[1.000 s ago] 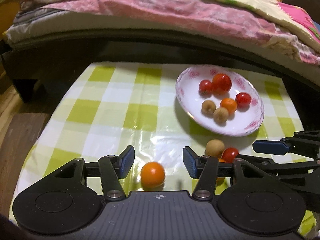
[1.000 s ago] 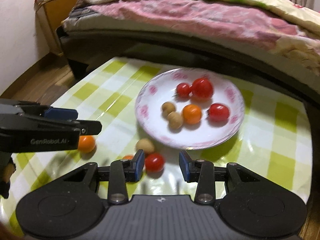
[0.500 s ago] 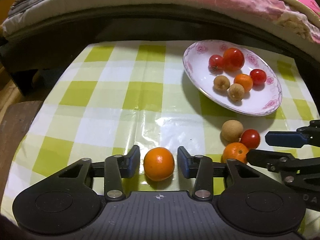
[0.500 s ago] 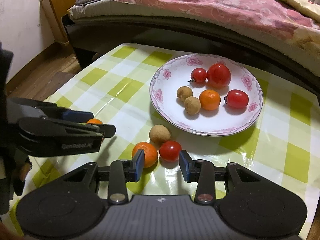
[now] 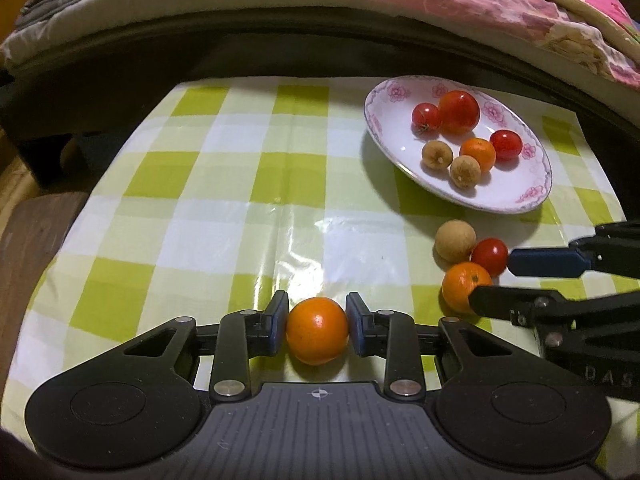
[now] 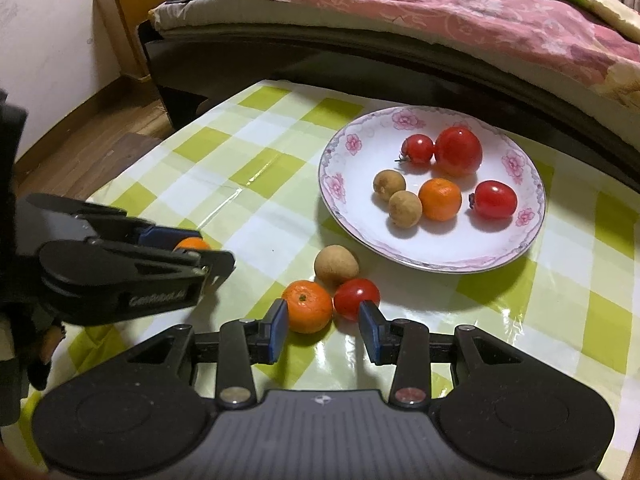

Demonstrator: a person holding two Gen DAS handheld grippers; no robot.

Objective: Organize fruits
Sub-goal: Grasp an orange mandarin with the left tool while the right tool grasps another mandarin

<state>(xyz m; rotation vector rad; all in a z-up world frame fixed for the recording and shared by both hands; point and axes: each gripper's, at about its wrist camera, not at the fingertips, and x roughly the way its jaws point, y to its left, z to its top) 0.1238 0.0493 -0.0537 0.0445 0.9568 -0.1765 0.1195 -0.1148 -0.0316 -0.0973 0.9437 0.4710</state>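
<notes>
inspector a: left tongs (image 5: 317,330) first. the jaws are closing, and the blue pads sit against both flanks of the lone orange (image 5: 317,330), which rests on the counter (image 5: 224,216). relative to the plate (image 5: 516,196), that orange lies on the near-left side, well apart from the rim.

inspector b: noted. the orange is round, so no long axis to account for. and the right tongs (image 6: 324,326)?

inspector a: jaws narrowly spread, pinching nothing. a second orange (image 6: 307,306) and a cherry tomato (image 6: 356,298) lie just ahead of the tips, touching each other, with a longan (image 6: 336,265) behind them, just off the plate's near rim.

inspector b: which hand governs the coming move?

inspector a: in my judgement, the left. its fruit is already seated between the pads. the plate lies ahead and to its right, so the carry runs that way, over the cluster beside the rim.

inspector b: risk?

inspector a: probably the right tongs, which reach in across that path.
</notes>
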